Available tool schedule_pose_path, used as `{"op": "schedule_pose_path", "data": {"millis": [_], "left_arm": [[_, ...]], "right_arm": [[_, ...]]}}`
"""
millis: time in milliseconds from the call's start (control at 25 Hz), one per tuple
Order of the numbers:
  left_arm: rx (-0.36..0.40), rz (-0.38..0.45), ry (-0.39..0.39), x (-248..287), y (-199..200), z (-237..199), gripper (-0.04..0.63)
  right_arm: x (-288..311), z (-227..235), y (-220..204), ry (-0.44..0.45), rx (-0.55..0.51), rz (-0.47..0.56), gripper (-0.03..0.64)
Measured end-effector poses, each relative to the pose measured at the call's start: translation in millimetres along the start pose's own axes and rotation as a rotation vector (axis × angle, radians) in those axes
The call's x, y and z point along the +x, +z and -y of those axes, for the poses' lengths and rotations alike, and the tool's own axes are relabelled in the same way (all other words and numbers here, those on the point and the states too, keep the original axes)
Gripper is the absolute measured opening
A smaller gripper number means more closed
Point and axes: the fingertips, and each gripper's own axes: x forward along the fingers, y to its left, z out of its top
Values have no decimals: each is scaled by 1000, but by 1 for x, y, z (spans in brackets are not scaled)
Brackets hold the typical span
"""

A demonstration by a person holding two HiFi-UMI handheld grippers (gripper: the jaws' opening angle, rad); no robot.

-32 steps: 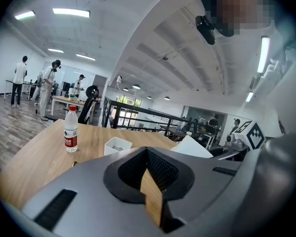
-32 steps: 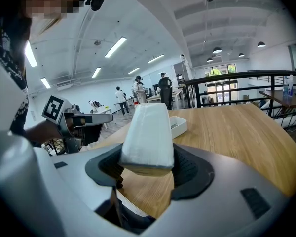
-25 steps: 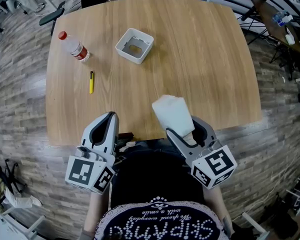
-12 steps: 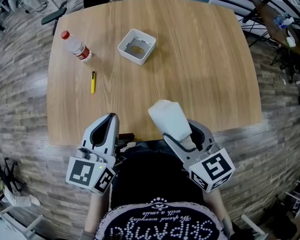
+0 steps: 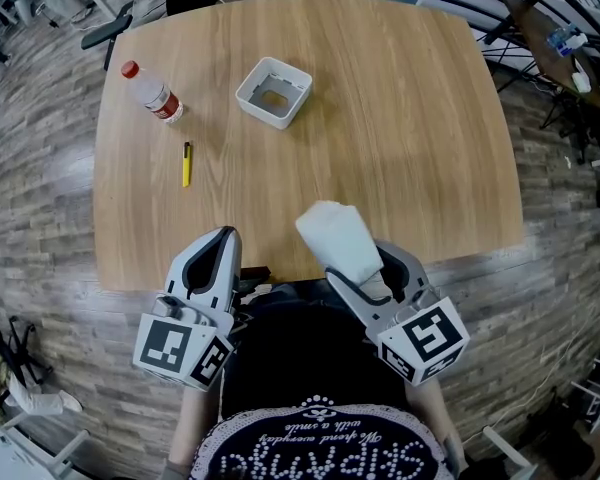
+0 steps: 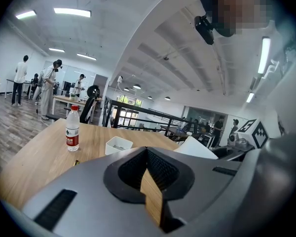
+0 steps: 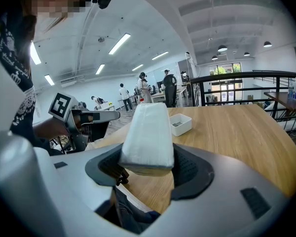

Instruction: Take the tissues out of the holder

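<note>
A white pack of tissues (image 5: 340, 240) (image 7: 146, 132) is clamped in my right gripper (image 5: 372, 268) (image 7: 148, 169), held above the table's near edge. The empty white holder (image 5: 272, 91) (image 7: 180, 124) (image 6: 118, 144) stands far up the wooden table (image 5: 400, 118). My left gripper (image 5: 213, 258) (image 6: 149, 181) hovers at the near edge to the left of the pack, its jaws shut together with nothing between them.
A clear water bottle (image 5: 151, 91) (image 6: 72, 128) with a red cap lies at the table's far left. A yellow pen (image 5: 186, 163) lies below it. The floor around the table is grey planks. People and desks show far off in both gripper views.
The right gripper with the tissue pack has shifted slightly left and toward the near edge. The left gripper has hardly moved.
</note>
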Motion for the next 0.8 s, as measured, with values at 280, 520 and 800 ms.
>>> {"op": "schedule_pose_path", "data": {"millis": [280, 520, 800], "left_arm": [[1, -5, 3, -1, 0, -1, 6], [0, -10, 4, -1, -1, -1, 6], [1, -10, 2, 0, 0, -2, 6]], "right_arm": [[0, 0, -1, 1, 9, -5, 273], [2, -2, -1, 22, 14, -7, 273], [4, -5, 0, 47, 16, -8, 273]]}}
